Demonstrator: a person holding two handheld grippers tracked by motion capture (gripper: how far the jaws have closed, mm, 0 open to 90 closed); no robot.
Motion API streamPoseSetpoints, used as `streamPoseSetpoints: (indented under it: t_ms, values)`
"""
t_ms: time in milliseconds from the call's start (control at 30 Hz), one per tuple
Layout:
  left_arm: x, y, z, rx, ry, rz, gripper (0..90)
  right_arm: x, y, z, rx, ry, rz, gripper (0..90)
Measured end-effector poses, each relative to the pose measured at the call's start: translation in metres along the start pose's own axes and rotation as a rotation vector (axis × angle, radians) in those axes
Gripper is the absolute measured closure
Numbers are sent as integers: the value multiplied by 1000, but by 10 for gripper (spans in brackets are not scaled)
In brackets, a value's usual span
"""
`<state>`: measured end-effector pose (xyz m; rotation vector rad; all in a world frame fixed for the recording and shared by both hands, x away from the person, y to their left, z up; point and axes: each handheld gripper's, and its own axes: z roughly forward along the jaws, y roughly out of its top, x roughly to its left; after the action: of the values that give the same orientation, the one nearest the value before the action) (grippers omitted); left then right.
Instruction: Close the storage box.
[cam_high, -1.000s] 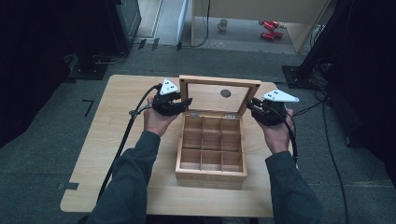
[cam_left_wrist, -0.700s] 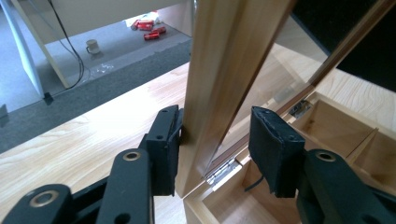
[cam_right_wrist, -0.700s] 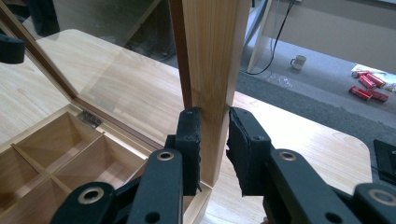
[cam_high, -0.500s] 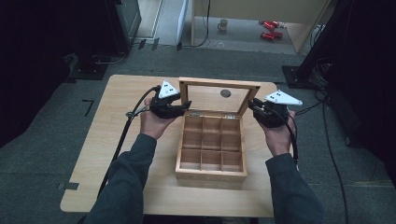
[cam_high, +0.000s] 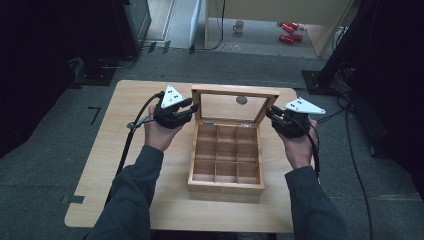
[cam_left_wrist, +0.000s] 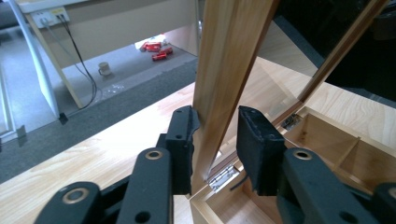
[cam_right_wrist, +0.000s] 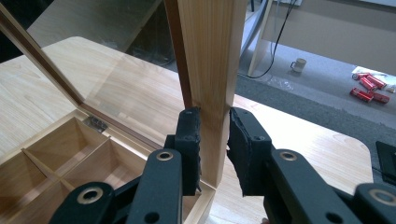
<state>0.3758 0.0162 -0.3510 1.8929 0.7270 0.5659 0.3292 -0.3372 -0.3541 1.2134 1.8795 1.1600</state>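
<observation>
Wooden box (cam_high: 226, 161) at table (cam_high: 120, 165) centre, lid (cam_high: 231, 106) upright at box 12 o'clock edge. Left gripper (cam_left_wrist: 215, 135): jaws just closing round lid's left frame post; one pad touching, other slightly clear. Right gripper (cam_right_wrist: 214, 133): clamped tight on lid's right frame post.

From where I work I see a mug (cam_high: 239, 26) on the grey floor (cam_high: 260, 65) beyond my table (cam_high: 125, 150), with red cans (cam_high: 287, 31) lying near it (two or three, hard to count). A pale desk (cam_high: 280, 12) stands behind them, cables (cam_left_wrist: 77, 51) hanging down its front, and a dark cabinet (cam_high: 131, 22) sits off left.
</observation>
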Motion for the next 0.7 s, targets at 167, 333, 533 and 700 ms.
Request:
streamPoseSetpoints:
  t_ms: [167,333,533,700]
  values:
    - [0,0,-3,4,-10,-7,698,2,1,-5,-8,0,-6,744]
    - [-2,-1,-7,-1,-14,-2,702,4,0,-9,-5,1,-12,740]
    - [-5,-2,-13,7,-21,6,708,7,-3,-14,0,3,-15,738]
    - [-9,-4,-17,3,-24,4,707,10,-5,-17,1,2,-20,732]
